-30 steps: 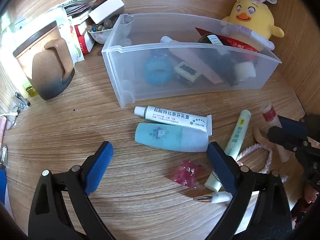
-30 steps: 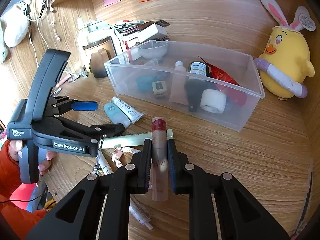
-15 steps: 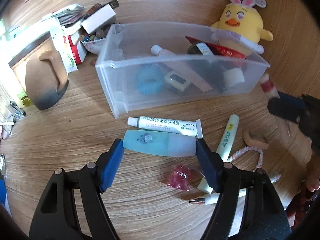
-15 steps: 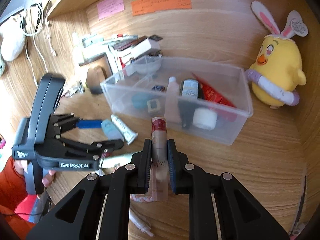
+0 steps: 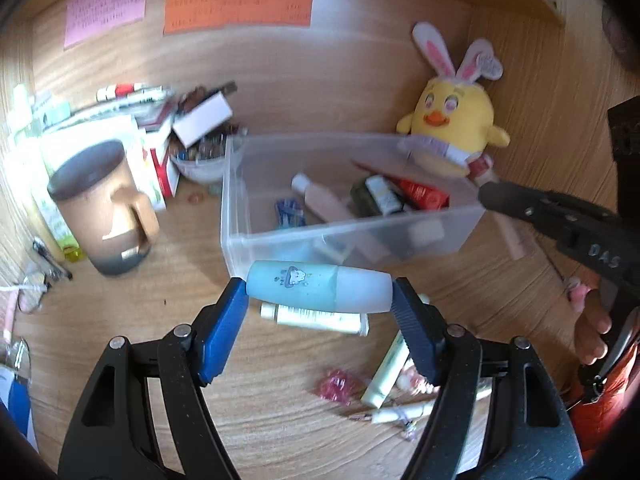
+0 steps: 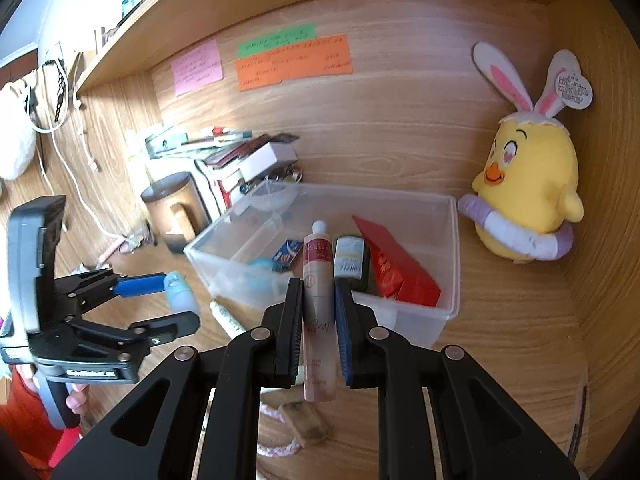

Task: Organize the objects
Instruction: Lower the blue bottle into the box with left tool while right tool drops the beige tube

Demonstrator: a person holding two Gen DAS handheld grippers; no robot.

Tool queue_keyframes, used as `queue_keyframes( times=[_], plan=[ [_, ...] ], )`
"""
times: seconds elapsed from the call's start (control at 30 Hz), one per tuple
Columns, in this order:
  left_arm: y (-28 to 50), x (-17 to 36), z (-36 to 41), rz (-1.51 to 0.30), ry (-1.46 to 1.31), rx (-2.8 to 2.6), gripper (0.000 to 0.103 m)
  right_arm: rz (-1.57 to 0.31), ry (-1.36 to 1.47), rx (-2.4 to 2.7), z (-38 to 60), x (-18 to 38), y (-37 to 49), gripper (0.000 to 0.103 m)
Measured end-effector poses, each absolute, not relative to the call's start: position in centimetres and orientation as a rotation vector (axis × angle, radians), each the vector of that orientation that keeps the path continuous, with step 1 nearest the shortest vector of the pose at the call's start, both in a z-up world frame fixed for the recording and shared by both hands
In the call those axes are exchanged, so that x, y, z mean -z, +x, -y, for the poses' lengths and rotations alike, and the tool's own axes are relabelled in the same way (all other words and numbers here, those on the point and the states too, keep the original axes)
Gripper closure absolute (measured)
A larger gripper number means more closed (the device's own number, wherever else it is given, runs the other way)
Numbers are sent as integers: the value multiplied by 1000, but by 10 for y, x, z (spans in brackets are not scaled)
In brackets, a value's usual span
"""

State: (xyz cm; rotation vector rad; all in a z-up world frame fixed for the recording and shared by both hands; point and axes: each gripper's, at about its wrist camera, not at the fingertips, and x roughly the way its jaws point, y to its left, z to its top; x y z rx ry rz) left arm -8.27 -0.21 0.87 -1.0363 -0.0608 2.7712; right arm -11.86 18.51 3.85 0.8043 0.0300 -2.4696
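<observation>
1. Your bin (image 5: 280, 236) stands on the tabletop (image 5: 120, 312) near its back edge, holding several tubes and packets.
2. The plush chick (image 5: 452, 124) sits behind the bin's right end, in the back right corner.
3. Left of the bin stands a mug (image 5: 104, 208), with stacked boxes (image 5: 160, 140) behind it.
4. Before the bin lie a tube (image 5: 316, 316) and small items (image 5: 384, 372).
</observation>
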Motion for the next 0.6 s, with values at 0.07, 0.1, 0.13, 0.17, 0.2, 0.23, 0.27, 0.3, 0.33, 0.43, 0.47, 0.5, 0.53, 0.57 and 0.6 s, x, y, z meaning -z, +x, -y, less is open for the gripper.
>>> queue_keyframes(
  times=[0.07,0.1,0.13,0.17,0.2,0.23,0.27,0.3,0.33,0.43,0.47,0.5,0.53,0.57,0.6],
  plan=[
    [-83,-15,3,64,-1010,-2779,30,-20,795,2482,-185,-43,-124,89],
    [-84,-19,3,66,-997,-2783,30,-18,790,2484,-185,-46,-126,89],
    [-86,-22,3,68,-984,-2785,30,-18,790,2484,-185,-46,-126,89],
    [-87,-24,3,70,-976,-2788,30,-15,788,2487,-184,-47,-128,89],
    [-89,-26,3,73,-966,-2790,30,-19,780,2492,-183,-50,-131,89],
    [-91,-28,3,75,-958,-2790,30,-19,780,2492,-183,-50,-131,89],
    [-93,-31,4,80,-952,-2787,30,-21,775,2498,-183,-52,-133,89],
    [-96,-34,5,87,-946,-2784,30,-20,772,2501,-182,-53,-135,89],
    [-97,-35,5,91,-941,-2784,30,-19,765,2508,-182,-57,-140,89],
    [-104,-41,5,82,-924,-2793,30,-24,757,2520,-182,-60,-144,89],
    [-107,-43,4,78,-920,-2795,30,-25,754,2527,-182,-62,-147,89],
    [-111,-45,5,75,-915,-2798,30,-26,753,2531,-182,-63,-149,89],
    [-114,-45,5,76,-915,-2797,30,-26,751,2536,-182,-65,-152,89],
    [-118,-46,5,81,-918,-2793,30,-26,751,2543,-183,-66,-155,89],
    [-122,-46,6,87,-924,-2787,30,-28,753,2550,-182,-67,-158,89]
  ],
)
